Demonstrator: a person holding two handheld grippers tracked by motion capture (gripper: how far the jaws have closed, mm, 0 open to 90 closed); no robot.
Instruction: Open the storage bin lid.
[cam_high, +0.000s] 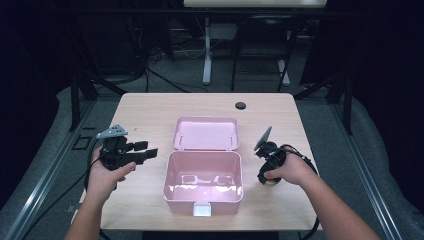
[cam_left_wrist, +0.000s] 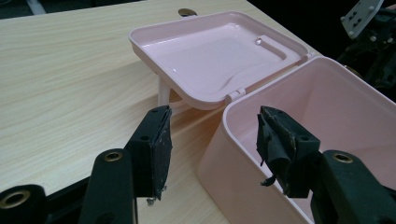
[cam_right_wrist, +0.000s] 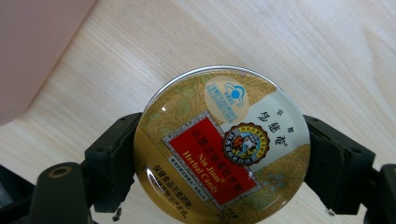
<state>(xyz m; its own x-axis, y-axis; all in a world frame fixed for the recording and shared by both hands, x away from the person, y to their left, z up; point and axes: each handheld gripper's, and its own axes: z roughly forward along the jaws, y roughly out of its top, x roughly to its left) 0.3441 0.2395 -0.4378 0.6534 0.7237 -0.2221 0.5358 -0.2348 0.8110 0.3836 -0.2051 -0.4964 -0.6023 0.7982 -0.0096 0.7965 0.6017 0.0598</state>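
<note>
At left on the tabletop (cam_high: 145, 107), left claw (cam_high: 145, 151) held above the wood in a hand (cam_high: 102, 177), jaws spread with nothing between them, tips aimed at the pink box (cam_high: 204, 181). At centre, pink box standing open, hollow bare, lid (cam_high: 205, 133) folded back flat behind it, white latch (cam_high: 202, 209) on the near wall. At right, just beside the box, right claw (cam_high: 266, 176) lowered to the wood, jaws pinching a round gold candy tin (cam_right_wrist: 224, 147) by its rim from both sides; red label reading "Herbal Candy" face up, tin close over the tabletop.
</note>
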